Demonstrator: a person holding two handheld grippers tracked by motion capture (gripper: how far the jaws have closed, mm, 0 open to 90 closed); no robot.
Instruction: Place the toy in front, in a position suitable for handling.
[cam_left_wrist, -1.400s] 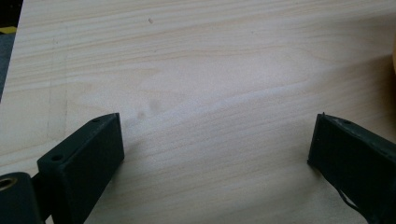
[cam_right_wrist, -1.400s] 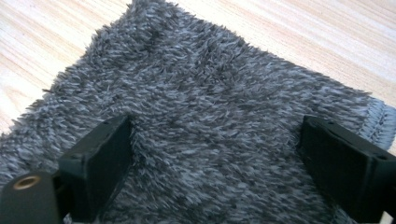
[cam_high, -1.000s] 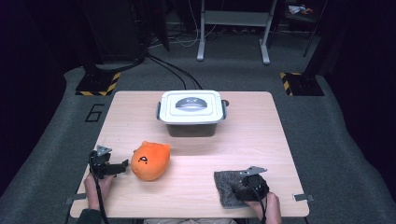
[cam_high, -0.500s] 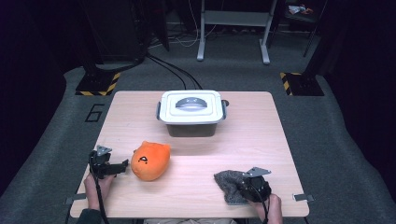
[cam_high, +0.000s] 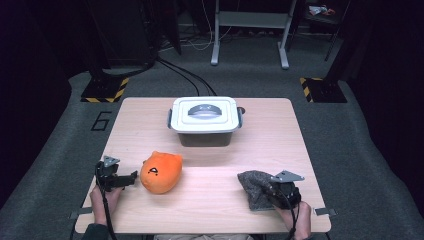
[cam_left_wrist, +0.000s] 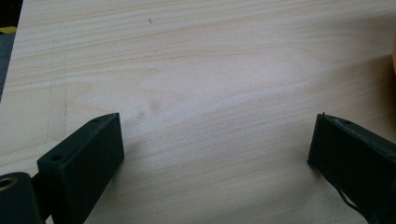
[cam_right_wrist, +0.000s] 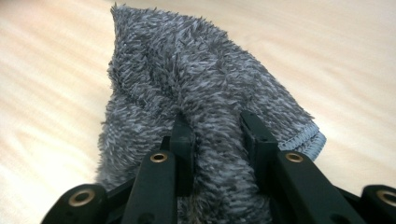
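Lifted, bunched since before — fuzzy grey cloth (cam_right_wrist: 196, 93), stitched hem

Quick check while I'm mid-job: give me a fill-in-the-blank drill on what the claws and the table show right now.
1. The right claw is pinched shut on the grey ____.
2. The left claw stands ____ over bare table, holding nothing.
3. The orange plush toy lies beside the ____ claw.
4. The white lid sits ____ the grey box at the table's far side.

Missing words: cloth; open; left; on
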